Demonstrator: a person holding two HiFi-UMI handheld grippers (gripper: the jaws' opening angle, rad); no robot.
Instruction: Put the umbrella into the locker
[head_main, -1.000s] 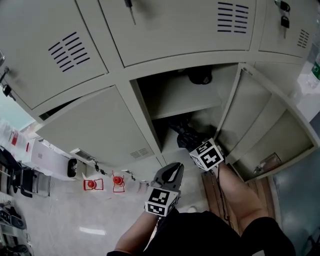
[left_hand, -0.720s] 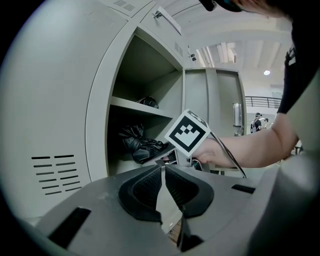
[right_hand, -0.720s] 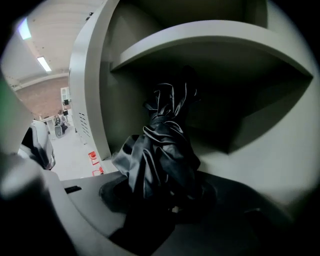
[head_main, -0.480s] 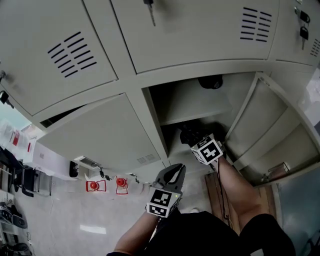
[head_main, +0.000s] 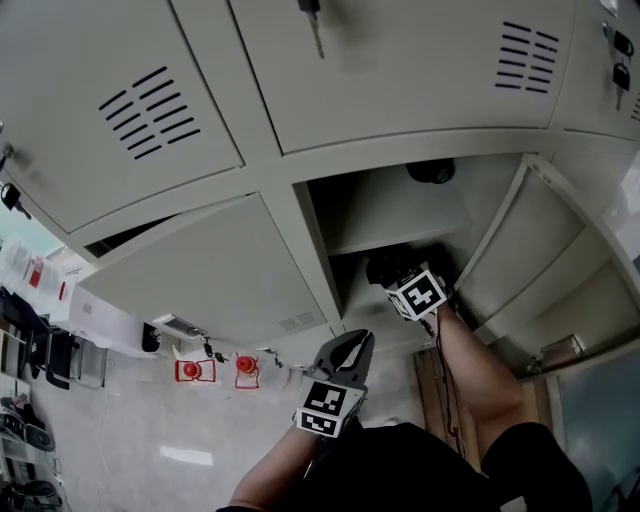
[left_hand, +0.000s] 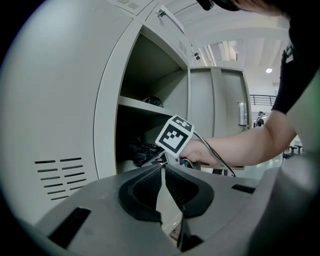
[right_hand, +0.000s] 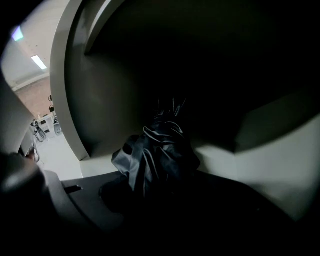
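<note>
The job looked nearly done. The right gripper (head_main: 402, 282) was reached into the lower compartment of the open locker (head_main: 318, 240), below the shelf (head_main: 395, 232). Its jaws were clamped on the bunched black umbrella (right_hand: 157, 155), which sat inside the opening (whether it rested on the compartment floor I couldn't tell). The left gripper (left_hand: 162, 169) hung outside, jaws closed together on nothing. What remained, I judged, was letting go and drawing the hand out.

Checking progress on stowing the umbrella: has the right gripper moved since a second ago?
Yes. The right gripper, holding the umbrella, has gone deeper into the open locker, and is closer to the shelf than before.
</note>
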